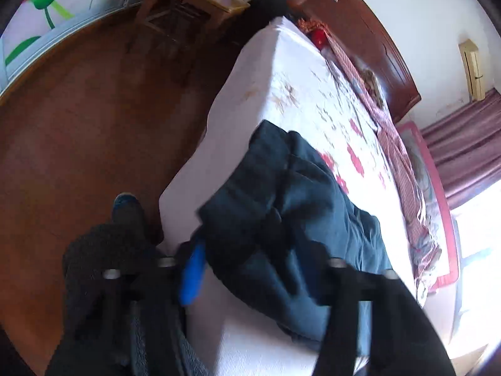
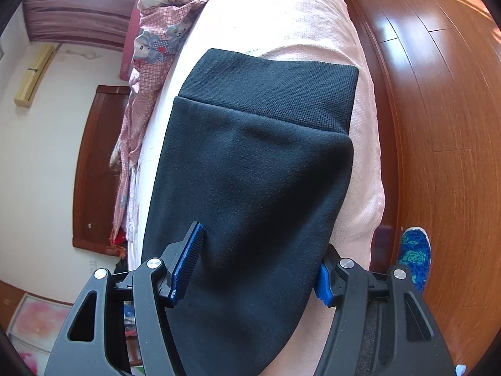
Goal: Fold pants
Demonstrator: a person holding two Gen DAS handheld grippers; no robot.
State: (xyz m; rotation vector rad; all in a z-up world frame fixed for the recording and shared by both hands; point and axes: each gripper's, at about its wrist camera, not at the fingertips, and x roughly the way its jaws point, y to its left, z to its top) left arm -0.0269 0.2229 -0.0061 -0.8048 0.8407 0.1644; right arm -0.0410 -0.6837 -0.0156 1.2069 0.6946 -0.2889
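Note:
Dark navy pants (image 1: pixel 291 206) lie bunched and partly folded on the pink bed (image 1: pixel 269 72), near its corner. In the right wrist view the pants (image 2: pixel 250 169) lie flat, ribbed waistband (image 2: pixel 269 84) at the far end. My left gripper (image 1: pixel 250 269) hovers over the near part of the pants, jaws wide apart; one blue pad (image 1: pixel 192 275) shows, the other finger is dark and blurred. My right gripper (image 2: pixel 253 269) is open, its blue pads (image 2: pixel 188 263) straddling the near end of the pants, with cloth between the fingers.
A patterned quilt (image 2: pixel 156 47) lies bunched along the far side of the bed by the wooden headboard (image 1: pixel 360 40). A wooden chair (image 1: pixel 188 3) stands on the brown floor (image 1: pixel 78 131). My blue shoe (image 2: pixel 415 250) is beside the bed.

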